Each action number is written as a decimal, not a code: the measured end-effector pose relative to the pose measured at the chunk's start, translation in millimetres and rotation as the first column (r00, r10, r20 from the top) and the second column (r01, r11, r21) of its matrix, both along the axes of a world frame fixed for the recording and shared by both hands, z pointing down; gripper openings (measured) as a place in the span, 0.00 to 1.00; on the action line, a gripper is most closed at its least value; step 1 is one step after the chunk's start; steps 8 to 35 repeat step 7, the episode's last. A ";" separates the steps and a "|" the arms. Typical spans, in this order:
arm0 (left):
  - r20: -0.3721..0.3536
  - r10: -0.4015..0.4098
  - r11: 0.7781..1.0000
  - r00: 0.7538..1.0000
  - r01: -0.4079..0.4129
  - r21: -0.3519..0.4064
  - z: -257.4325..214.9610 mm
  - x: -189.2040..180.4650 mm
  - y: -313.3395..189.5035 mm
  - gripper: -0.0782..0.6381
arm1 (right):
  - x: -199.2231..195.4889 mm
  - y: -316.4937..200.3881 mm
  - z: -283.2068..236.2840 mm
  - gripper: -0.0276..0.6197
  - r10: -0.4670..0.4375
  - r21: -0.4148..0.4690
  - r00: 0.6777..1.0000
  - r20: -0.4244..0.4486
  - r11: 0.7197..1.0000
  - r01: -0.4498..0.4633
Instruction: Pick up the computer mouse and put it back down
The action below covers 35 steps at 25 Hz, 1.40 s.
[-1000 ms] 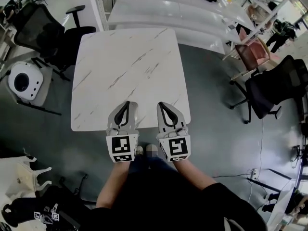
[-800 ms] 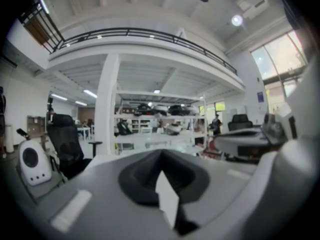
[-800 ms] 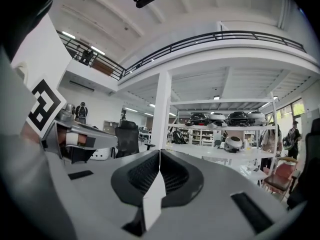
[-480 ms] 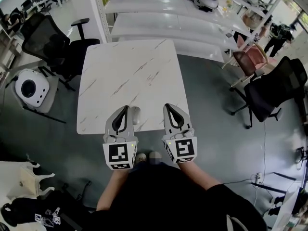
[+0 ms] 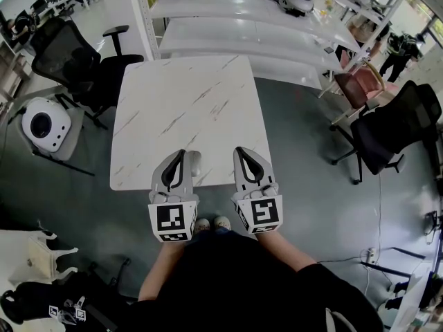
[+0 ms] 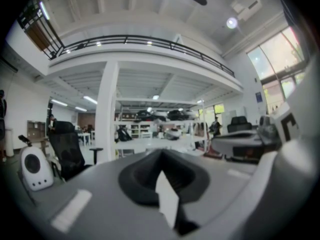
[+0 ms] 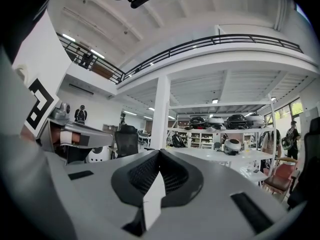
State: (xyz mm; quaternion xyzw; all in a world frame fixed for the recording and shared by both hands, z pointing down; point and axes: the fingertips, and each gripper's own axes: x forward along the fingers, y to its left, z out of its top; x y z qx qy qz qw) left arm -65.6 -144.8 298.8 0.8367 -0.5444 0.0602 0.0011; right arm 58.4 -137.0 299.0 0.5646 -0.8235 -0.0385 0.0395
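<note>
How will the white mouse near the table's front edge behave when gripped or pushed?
The mouse looks small and hard-shelled, so probably light and stiff. Its rounded shell may slip between jaws. On the smooth table it would likely slide, not roll.

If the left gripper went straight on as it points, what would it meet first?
Probably nothing close: the left gripper points level above the table, the mouse beside it. Next in line seems the white bench behind.

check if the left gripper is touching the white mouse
Cannot tell. In the head view the left gripper overlaps the mouse from above, hiding any gap between them. The left gripper view shows shut jaws and no mouse.
</note>
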 end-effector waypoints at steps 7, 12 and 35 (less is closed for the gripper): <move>-0.006 -0.003 1.000 1.000 0.003 -0.011 1.0 -2.2 1.8 0.12 | -2.4 2.8 3.4 0.07 -0.006 -0.004 1.000 0.000 1.000 0.006; -0.006 -0.003 1.000 1.000 0.003 -0.011 1.0 -2.2 1.8 0.12 | -2.4 2.8 3.4 0.07 -0.006 -0.004 1.000 0.000 1.000 0.006; -0.006 -0.003 1.000 1.000 0.003 -0.011 1.0 -2.2 1.8 0.12 | -2.4 2.8 3.4 0.07 -0.006 -0.004 1.000 0.000 1.000 0.006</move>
